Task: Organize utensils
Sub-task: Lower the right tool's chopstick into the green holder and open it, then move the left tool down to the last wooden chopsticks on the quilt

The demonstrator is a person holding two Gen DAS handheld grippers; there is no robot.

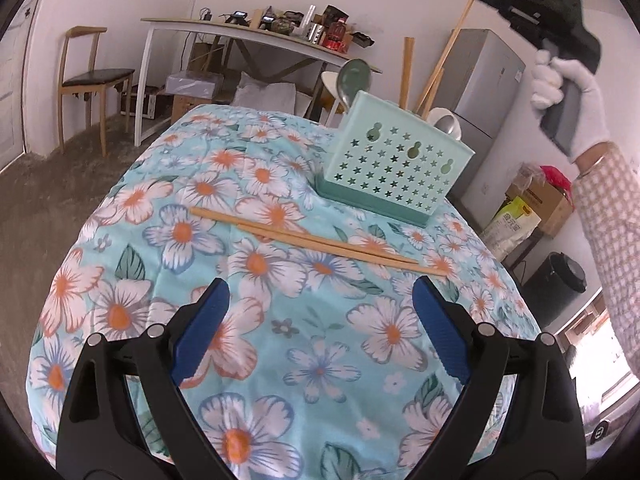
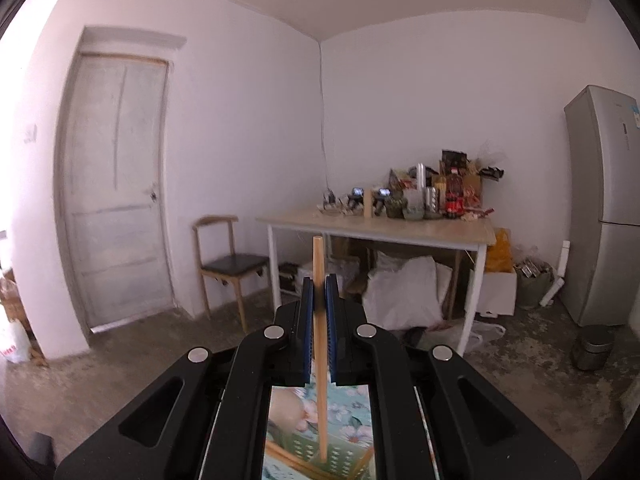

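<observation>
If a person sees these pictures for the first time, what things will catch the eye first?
First, the flowered cloth covering the table, with two chopsticks lying loose on it, ahead of the open left gripper. Behind them stands the mint utensil holder, already holding spoons and chopsticks. The right gripper, raised above the holder, is shut on one upright chopstick.

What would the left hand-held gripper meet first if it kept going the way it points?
Probably the floral cloth, then the two chopsticks lying across its path; the left hand-held gripper is open and empty. Depth is unclear.
</observation>
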